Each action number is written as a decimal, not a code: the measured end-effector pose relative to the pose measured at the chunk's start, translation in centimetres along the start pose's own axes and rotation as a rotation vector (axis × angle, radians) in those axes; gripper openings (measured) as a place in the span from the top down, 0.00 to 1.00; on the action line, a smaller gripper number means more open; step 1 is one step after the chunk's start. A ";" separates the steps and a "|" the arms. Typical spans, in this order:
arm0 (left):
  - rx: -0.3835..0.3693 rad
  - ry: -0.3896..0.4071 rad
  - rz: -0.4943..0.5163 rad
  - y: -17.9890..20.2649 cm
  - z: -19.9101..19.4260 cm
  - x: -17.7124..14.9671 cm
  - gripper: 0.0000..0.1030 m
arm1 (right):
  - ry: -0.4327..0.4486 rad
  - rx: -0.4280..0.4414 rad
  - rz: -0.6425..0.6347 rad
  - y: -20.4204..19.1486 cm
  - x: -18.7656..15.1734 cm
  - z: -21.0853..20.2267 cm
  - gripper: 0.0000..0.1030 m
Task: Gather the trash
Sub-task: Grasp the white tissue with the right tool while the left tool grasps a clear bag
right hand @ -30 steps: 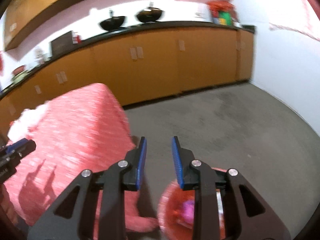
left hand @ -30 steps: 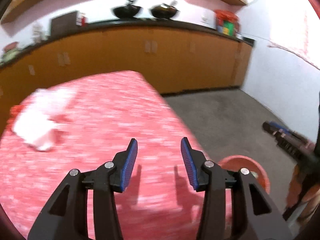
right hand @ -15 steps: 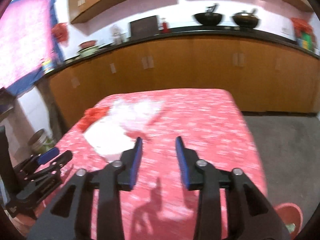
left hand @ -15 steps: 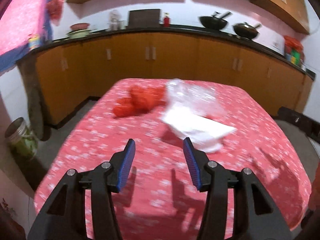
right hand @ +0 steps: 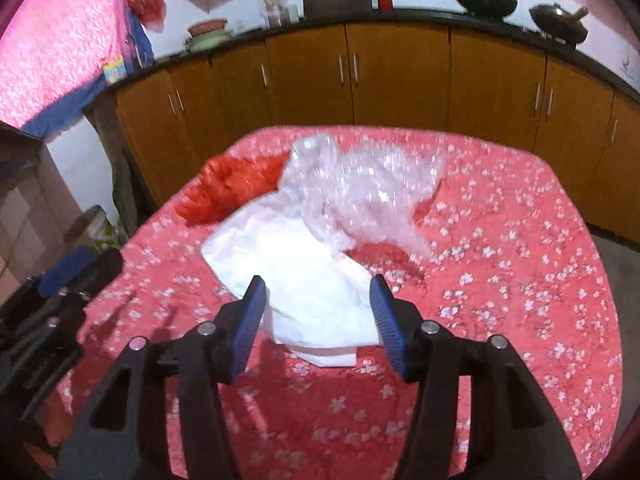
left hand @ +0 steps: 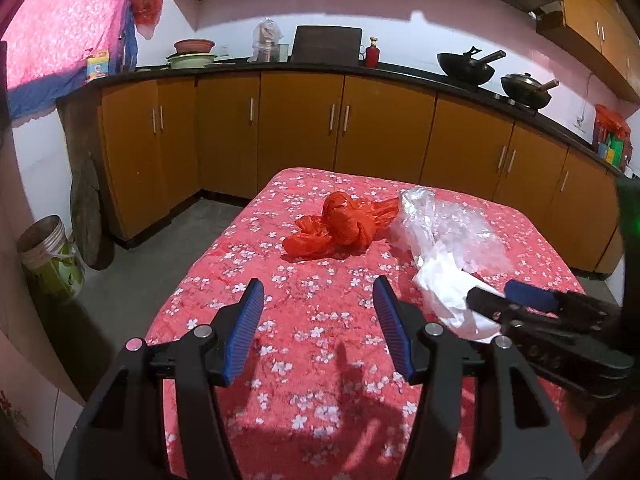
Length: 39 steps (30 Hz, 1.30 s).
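Observation:
A knotted red plastic bag (left hand: 340, 226) lies on the red flowered tablecloth (left hand: 304, 344); it also shows in the right wrist view (right hand: 232, 188). Beside it lie crumpled clear plastic (left hand: 444, 220) (right hand: 368, 196) and a white paper sheet (left hand: 452, 296) (right hand: 304, 276). My left gripper (left hand: 318, 328) is open and empty, hovering short of the red bag. My right gripper (right hand: 318, 316) is open and empty, its fingers on either side of the white paper's near edge. The right gripper also shows in the left wrist view (left hand: 516, 300).
Orange cabinets (left hand: 300, 136) with a black counter holding woks (left hand: 466, 68) run behind the table. A lidded bucket (left hand: 50, 256) stands on the grey floor at left. The left gripper shows at the left edge of the right wrist view (right hand: 60, 280).
Both grippers have swung left from the floor and red bin to face the table. They have moved closer to the trash, and the right gripper has opened wider.

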<state>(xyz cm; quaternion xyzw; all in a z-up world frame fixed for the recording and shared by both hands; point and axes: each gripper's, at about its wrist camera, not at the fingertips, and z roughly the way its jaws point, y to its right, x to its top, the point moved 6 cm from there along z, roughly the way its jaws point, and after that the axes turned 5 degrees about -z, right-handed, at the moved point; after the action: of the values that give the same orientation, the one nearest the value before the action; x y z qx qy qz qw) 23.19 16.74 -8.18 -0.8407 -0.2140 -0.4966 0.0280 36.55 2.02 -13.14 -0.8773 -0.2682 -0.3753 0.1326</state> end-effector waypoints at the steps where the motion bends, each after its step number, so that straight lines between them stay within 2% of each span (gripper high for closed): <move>1: -0.001 -0.003 0.001 0.1 0.2 0.0 0.45 | -0.025 -0.001 0.005 0.2 -0.2 0.5 0.52; 2: 0.000 -0.006 0.001 0.0 0.4 0.0 0.45 | -0.040 -0.002 0.007 0.3 -0.5 1.0 0.59; 3: 0.000 -0.010 0.001 0.0 0.6 0.0 0.45 | -0.059 0.002 0.011 0.5 -0.6 1.3 0.77; 4: 0.000 -0.014 -0.001 -0.1 0.8 0.0 0.45 | -0.078 0.008 0.016 0.6 -0.8 1.5 0.87; 6: 0.003 -0.026 -0.009 -0.2 1.3 0.0 0.45 | -0.079 0.009 0.018 1.0 -1.0 1.4 0.93; 11: -0.008 -0.086 -0.029 -0.4 2.4 0.1 0.44 | -0.018 -0.039 0.004 2.4 -0.9 -0.3 0.95; 15: 0.013 -0.057 -0.036 -0.7 2.7 1.2 0.38 | 0.032 -0.080 0.008 4.2 -0.9 -1.8 0.95; 19: 0.024 -0.057 -0.022 -0.4 3.5 2.1 0.38 | 0.078 -0.055 0.029 5.3 -0.6 -3.3 0.95; 24: -0.010 -0.066 -0.010 1.5 4.0 2.4 0.36 | 0.152 -0.029 0.018 5.2 0.0 -5.4 0.95; 33: -0.051 -0.086 0.060 7.0 5.9 2.3 0.36 | 0.229 -0.157 0.089 8.6 0.7 -7.0 0.95; 39: -0.032 -0.123 0.055 8.3 7.9 2.2 0.36 | 0.278 -0.218 0.192 12.4 0.5 -8.2 0.95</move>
<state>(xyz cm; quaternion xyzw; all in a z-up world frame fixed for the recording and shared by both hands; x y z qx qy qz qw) 33.80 11.99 -8.90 -0.8755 -0.1844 -0.4463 0.0150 39.09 -11.55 -7.51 -0.8477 -0.1204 -0.5052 0.1079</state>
